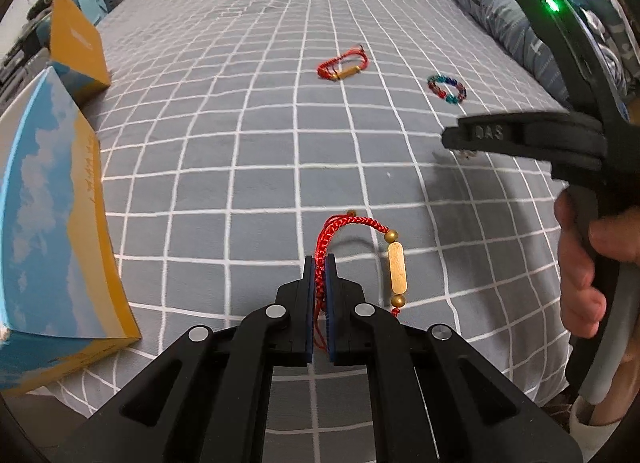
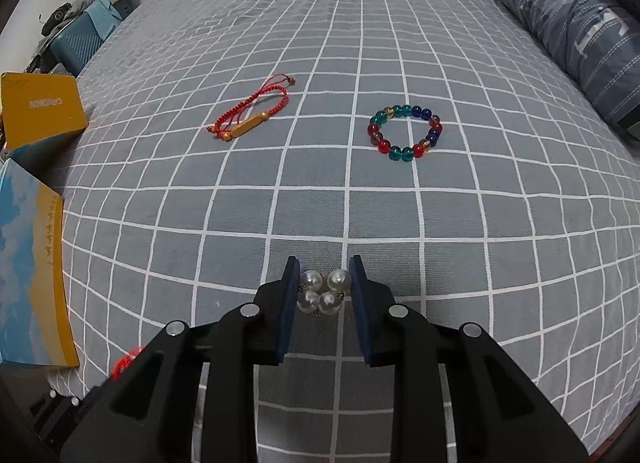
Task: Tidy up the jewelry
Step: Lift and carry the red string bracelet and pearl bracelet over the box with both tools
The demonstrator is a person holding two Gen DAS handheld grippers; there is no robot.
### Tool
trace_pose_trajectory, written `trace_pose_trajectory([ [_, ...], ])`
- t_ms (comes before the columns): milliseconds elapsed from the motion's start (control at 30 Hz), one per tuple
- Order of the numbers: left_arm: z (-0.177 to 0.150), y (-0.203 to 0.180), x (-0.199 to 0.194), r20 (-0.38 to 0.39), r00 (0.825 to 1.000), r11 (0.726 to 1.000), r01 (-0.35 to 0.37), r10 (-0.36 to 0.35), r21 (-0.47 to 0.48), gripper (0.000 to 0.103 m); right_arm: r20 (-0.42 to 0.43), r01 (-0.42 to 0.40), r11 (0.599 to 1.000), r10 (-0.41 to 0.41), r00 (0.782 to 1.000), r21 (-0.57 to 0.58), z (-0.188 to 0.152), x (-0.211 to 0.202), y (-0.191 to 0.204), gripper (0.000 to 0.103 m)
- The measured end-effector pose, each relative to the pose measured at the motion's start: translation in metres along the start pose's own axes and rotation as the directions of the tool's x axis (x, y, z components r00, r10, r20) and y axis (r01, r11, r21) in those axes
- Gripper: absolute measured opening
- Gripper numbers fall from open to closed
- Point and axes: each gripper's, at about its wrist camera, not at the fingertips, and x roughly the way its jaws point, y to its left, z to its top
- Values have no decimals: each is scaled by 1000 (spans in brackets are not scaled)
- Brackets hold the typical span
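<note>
My left gripper (image 1: 319,263) is shut on the red cord of a braided bracelet (image 1: 362,225); its gold bar (image 1: 397,268) hangs to the right, above the bed. A cluster of pearl beads (image 2: 324,292) sits clamped in my right gripper (image 2: 324,265). That right gripper (image 1: 450,137) also shows in the left wrist view, at the right, held by a hand (image 1: 580,263). A second red bracelet with a gold bar (image 2: 250,117) (image 1: 343,66) lies farther out on the bed. To its right lies a bracelet of coloured glass beads (image 2: 404,133) (image 1: 446,90).
The grey bedsheet with a white grid (image 2: 440,223) fills both views. A blue and yellow box (image 1: 52,223) (image 2: 32,275) stands at the left edge, its yellow lid or second box (image 1: 76,43) (image 2: 42,107) behind it. A rolled grey quilt (image 2: 560,15) lies along the right.
</note>
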Motion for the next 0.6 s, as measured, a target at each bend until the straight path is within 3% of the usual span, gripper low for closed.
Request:
trace_pose_trajectory([
  [600, 34, 30, -42, 134, 991, 998, -8, 15, -56, 4, 156, 14, 999, -8, 988, -35, -10, -59, 28, 25],
])
